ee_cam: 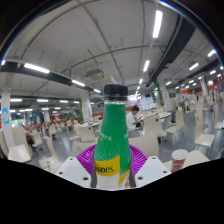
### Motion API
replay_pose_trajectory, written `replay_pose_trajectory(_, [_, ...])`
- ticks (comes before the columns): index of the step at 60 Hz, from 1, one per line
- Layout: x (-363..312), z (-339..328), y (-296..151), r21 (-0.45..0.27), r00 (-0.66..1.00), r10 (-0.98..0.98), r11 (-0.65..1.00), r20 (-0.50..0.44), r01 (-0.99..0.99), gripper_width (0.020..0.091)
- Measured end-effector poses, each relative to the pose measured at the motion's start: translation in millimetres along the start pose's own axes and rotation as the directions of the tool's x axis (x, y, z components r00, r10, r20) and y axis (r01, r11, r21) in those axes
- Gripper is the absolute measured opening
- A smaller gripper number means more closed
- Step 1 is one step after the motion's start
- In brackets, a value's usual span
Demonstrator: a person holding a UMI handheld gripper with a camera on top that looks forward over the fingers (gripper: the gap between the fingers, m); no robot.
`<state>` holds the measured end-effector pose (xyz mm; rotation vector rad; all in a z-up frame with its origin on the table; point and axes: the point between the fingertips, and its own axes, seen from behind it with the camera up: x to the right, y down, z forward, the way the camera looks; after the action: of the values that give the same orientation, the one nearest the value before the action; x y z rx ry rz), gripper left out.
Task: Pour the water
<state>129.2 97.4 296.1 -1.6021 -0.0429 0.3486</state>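
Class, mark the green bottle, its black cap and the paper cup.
green bottle (112,135), gripper view, on its green body above the label
black cap (116,93), gripper view, on the cap's side
paper cup (178,158), gripper view, on its side wall

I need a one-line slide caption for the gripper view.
Gripper jaws shut on an upright green bottle in a large hall, a paper cup to one side.

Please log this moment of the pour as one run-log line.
gripper: shut on green bottle | bottle: upright, cap on | cup: beside, apart | pour: not started
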Motion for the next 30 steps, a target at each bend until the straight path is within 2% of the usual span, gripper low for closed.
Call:
replay_pose_trajectory(2, [21, -1, 16, -0.002, 0.997, -0.071, 0.997, -0.033, 0.071, 0.0432])
replay_pose_trajectory(3, [40, -24, 9, -0.012, 0.994, -0.102, 0.995, -0.046, 0.102, 0.0431])
replay_pose_trajectory(6, [77, -12, 46, -0.05, 0.985, -0.155, 0.987, -0.079, 0.151, 0.0431])
replay_pose_trajectory(13, [107, 6, 140, -0.174, 0.969, -0.217, 0.965, -0.121, 0.195, 0.0436])
replay_pose_trajectory(25, [124, 7, 200, -0.256, 0.964, -0.242, 0.944, -0.105, 0.209, 0.0436])
replay_pose_trajectory(27, [123, 6, 209, -0.268, 0.967, -0.239, 0.941, -0.092, 0.207, 0.0455])
replay_pose_trajectory(30, [122, 4, 209, -0.235, 0.97, -0.228, 0.951, -0.088, 0.203, 0.0452])
